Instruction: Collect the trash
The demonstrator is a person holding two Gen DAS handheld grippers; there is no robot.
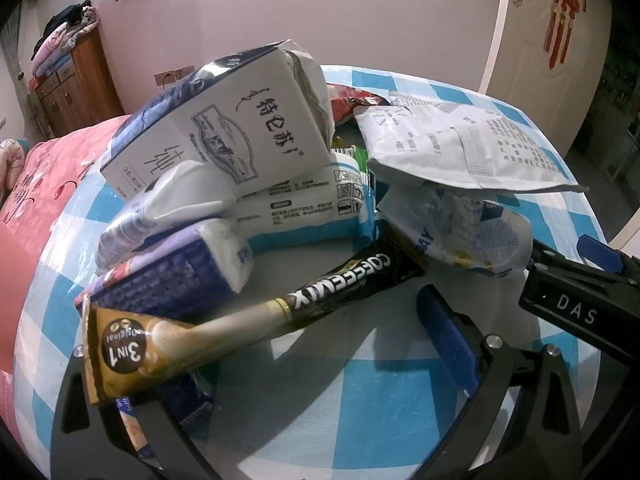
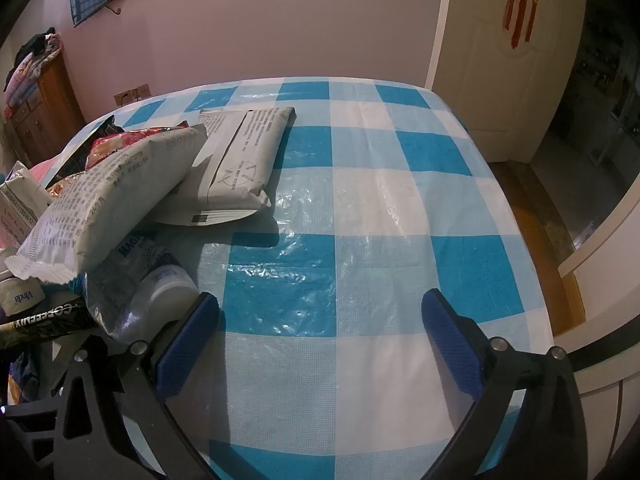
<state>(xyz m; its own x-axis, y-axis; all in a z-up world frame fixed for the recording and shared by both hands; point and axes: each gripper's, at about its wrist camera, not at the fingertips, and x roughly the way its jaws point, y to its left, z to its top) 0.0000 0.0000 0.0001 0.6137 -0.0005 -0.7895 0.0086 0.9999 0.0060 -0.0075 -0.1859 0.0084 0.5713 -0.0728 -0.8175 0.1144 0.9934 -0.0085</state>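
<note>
Left wrist view: a table covered in a blue-and-white checked plastic cloth is seen, with the trash piled on its left-hand part; a pink bedcover lies beyond the table edge; a wooden cabinet stands against the back wall, clothes heaped on top. Topmost in the pile, a white milk carton is tilted on its side; a grey printed pouch lies to its right, resting on a crinkled clear wrapper; a tissue pack sits under the carton; a coffee-mix sachet lies diagonally in front, its near end over the left gripper; that gripper's jaws are spread wide, only one blue pad being visible, nothing clamped. Right wrist view: the right gripper is held over bare cloth, jaws fully released, nothing between the pads; the pile is at the left, just beside its left pad; a second grey pouch lies flat on the cloth, partly under the first; a white door with a red ornament is seen behind.
</note>
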